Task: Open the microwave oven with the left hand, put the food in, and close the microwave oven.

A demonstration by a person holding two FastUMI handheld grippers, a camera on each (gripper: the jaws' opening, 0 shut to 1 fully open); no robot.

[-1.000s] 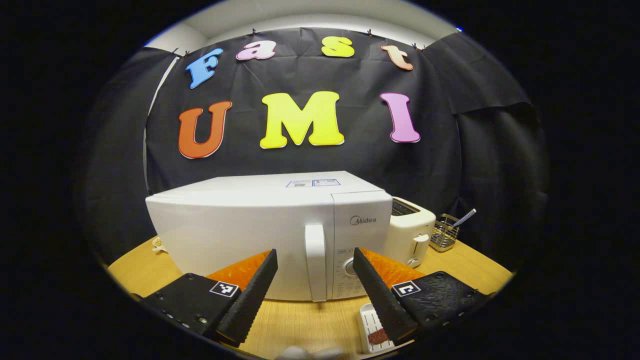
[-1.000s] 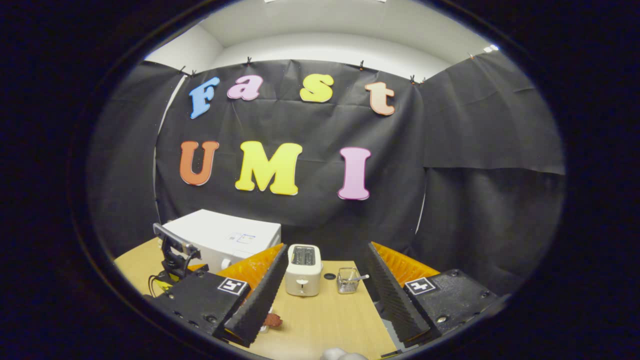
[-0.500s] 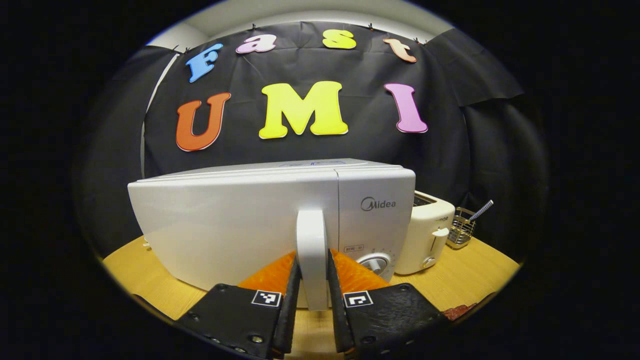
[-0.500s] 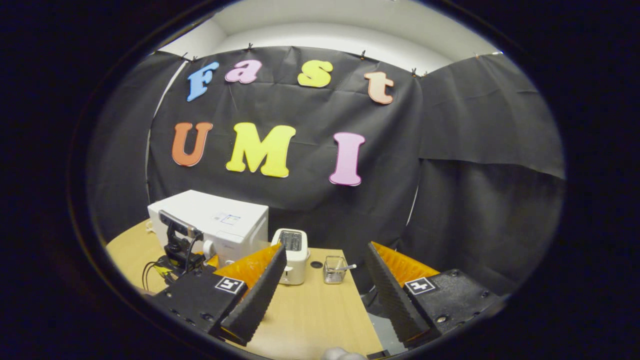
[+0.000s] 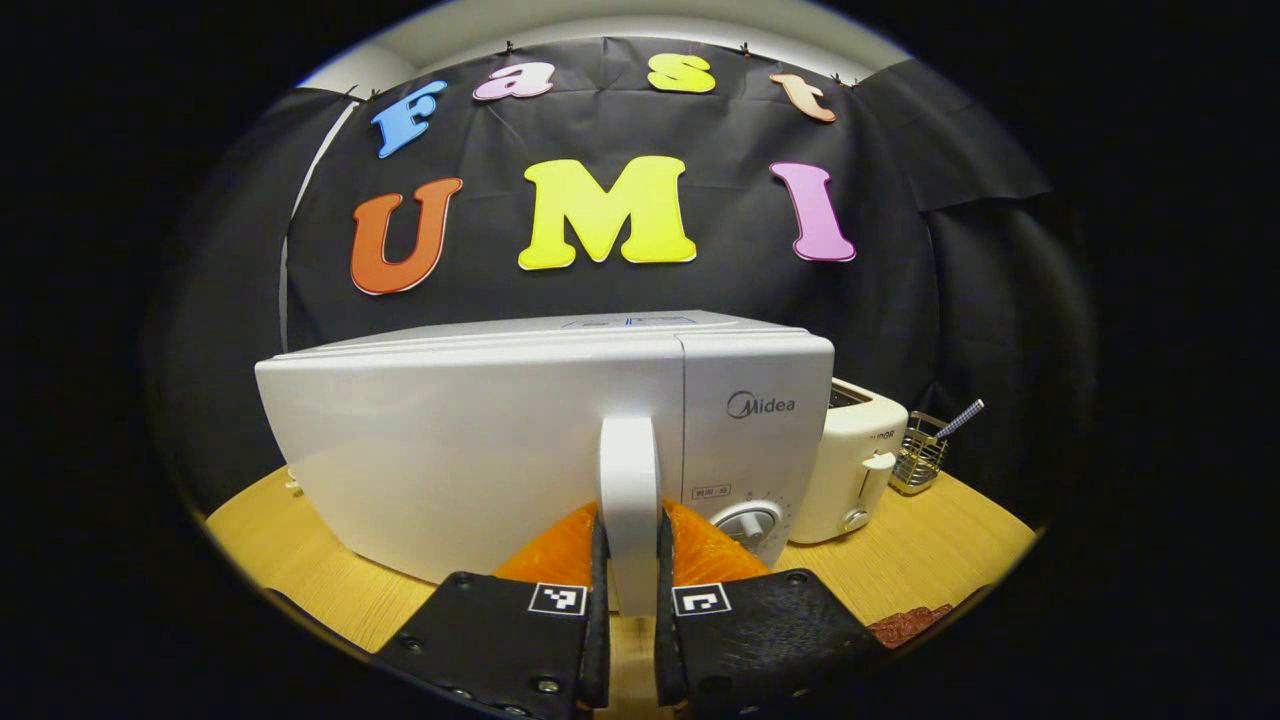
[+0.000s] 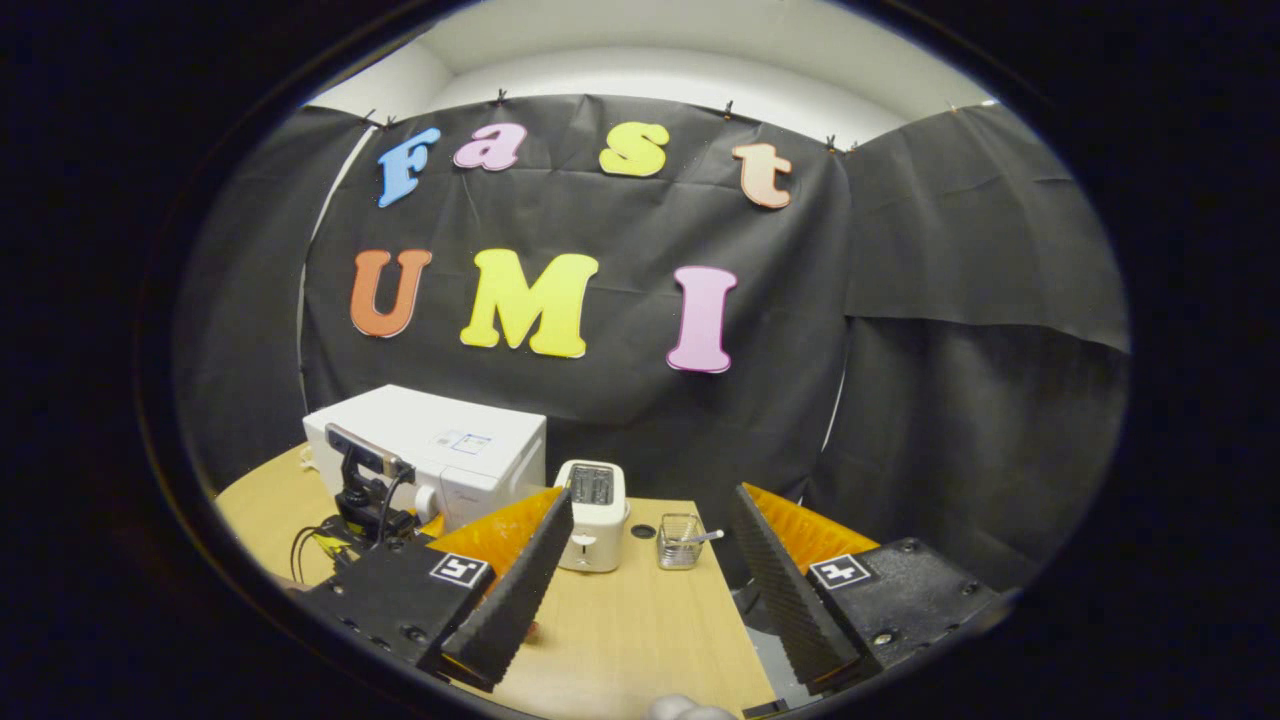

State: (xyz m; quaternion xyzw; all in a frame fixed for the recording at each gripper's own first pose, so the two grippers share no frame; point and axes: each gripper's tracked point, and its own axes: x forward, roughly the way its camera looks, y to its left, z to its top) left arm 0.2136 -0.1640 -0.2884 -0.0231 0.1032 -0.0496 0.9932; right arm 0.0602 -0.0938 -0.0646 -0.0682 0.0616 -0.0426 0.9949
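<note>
Left gripper [image 5: 628,600]: my fingers are pinched in on the microwave door handle [image 5: 628,500], one on each side of the vertical white bar, low down on it. I hold low and square-on, I judge, so the pull swings the door about its hinge on the far left edge without the pads sliding off. The door of the microwave oven [image 5: 470,440] looks flush with the control panel, so nothing is open yet; opening is the step in hand.

Right gripper [image 6: 640,570]: fingers spread wide, nothing between them. It hangs well off to the side over the table, likely parked clear of the door's swing until the food is wanted. From there I also see the left gripper's rig [image 6: 365,490] up against the microwave front.

Food: a reddish-brown piece [image 5: 905,625] lies on the table at the lower right of the left gripper view, partly cut off; I cannot tell what it is.

Surface is a pale wooden table [image 6: 640,630]. A white toaster [image 5: 862,465] stands just beside the microwave, a wire basket [image 5: 920,455] with a utensil in it beyond. Black cloth walls, white ceiling above.
</note>
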